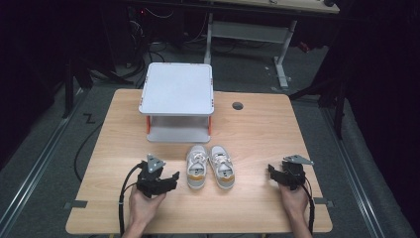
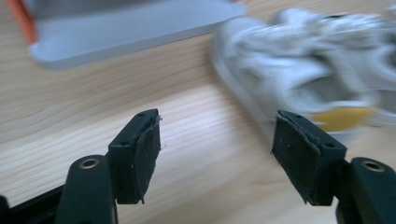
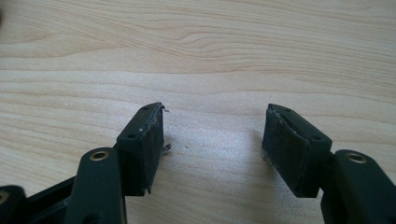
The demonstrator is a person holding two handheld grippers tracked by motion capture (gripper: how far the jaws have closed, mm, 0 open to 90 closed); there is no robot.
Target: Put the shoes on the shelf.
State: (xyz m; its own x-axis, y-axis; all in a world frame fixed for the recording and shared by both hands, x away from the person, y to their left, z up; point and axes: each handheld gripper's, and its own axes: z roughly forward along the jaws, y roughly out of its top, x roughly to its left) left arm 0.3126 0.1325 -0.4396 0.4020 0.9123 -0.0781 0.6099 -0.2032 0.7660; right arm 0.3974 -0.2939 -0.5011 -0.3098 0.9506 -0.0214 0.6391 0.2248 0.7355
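Bare worktop (image 1: 257, 134) lay to either side of the shoes; a grey two-tier shelf (image 1: 177, 90) stood near the far edge. Two shoes (image 1: 209, 166) – one pair, mid-worktop. Left claw (image 1: 171, 179) released, just left of the pair; right claw (image 1: 273, 173) released, well apart on their right.

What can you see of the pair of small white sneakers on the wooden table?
The pair of small white sneakers stands side by side, upright on its soles, toes toward the grey two-tier shelf, heels toward the person. Both have white laces and orange-yellow heel patches; the uppers look like leather or synthetic. They sit mid-table on the light wooden table, between the left gripper and right gripper, touched by neither. The left gripper view shows one shoe blurred beside an open jaw.
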